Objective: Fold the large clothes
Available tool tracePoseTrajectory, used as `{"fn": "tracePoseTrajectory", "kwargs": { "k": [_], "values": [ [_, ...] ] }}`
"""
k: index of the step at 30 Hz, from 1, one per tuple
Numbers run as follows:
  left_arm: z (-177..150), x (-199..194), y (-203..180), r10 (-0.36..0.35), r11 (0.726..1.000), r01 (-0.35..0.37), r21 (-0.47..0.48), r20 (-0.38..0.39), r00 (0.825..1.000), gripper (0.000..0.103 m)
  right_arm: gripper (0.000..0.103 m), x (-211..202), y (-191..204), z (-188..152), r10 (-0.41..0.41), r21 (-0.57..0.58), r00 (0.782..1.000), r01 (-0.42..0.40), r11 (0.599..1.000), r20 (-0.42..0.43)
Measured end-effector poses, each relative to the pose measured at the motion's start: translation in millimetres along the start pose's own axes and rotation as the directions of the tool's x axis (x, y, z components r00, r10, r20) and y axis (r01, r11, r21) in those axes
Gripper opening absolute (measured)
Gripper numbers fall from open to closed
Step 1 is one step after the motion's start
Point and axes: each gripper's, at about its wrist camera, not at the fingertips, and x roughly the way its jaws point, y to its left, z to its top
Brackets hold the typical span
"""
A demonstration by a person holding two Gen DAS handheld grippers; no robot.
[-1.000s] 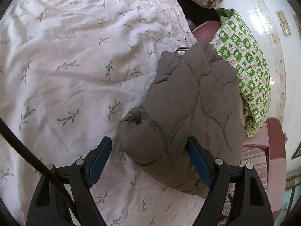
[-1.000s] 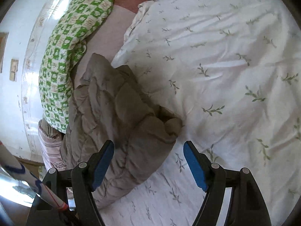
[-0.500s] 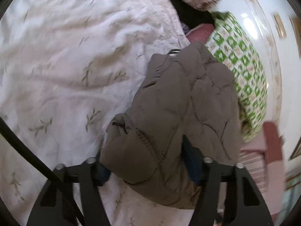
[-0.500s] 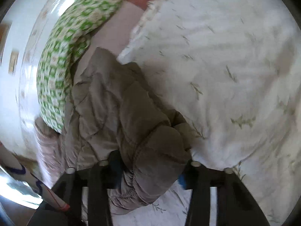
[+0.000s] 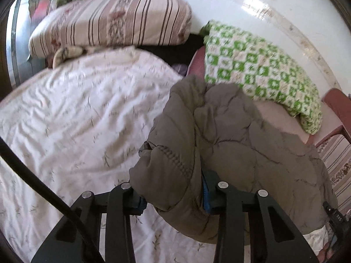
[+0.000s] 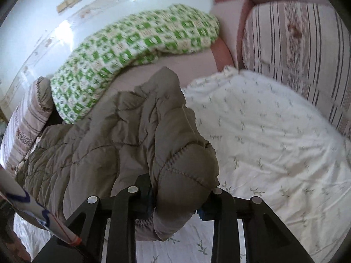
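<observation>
Quilted jacket (image 5: pixel 230 144), a grey-brown padded one, lies bunched at the edge of the bed, partly on the white leaf-print duvet (image 5: pixel 76 114) and partly against the green-and-white checked pillow (image 5: pixel 258 70). We read the double hold as a way to lift two thick ends at once, so the garment can be raised clear of the bedding and spread before any fold is made (that is our judgement, not something shown).

Our left gripper (image 5: pixel 173 195) has a puffy roll of the jacket between its jaws, which are closing on it; the blue pads sit against the fabric on both sides, at a narrow-to-middling gap filled by padding. Our right gripper (image 6: pixel 177 203) does the same from the other end: its jaws are closing around a stitched, rounded bulge of the jacket (image 6: pixel 131 135), pads pressed in.

Behind, a striped pillow (image 5: pixel 114 22) rests at the head of the bed, well apart from the jacket.
</observation>
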Motion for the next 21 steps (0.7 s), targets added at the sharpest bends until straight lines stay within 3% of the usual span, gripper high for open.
{"fn": "tracePoseTrajectory", "kwargs": {
  "k": [7,12,17,21],
  "values": [
    [-5.8,-60.4,3.0,-0.038,0.999,0.037,0.017,0.069,0.997,0.036,0.031,-59.4,7.2,0.7,0.047,-0.039,0.997,-0.044,0.998,0.067],
    [-27.3,-100.1,18.0,-0.041,0.999,0.042,-0.019,0.073,0.996,0.036,0.031,-100.6,0.5,-21.8,0.084,-0.042,0.993,-0.081,0.996,0.077],
    [-61.7,-120.9,33.3,-0.024,0.999,0.026,-0.042,0.047,0.999,0.037,0.031,-118.0,-19.9,-56.7,0.099,0.013,0.995,-0.099,0.995,0.021],
    [-91.1,-110.6,48.6,0.015,0.997,-0.018,-0.076,-0.033,0.999,0.041,0.032,-100.9,-43.0,-80.7,0.092,0.103,0.992,-0.083,0.991,-0.087]
  ]
}}
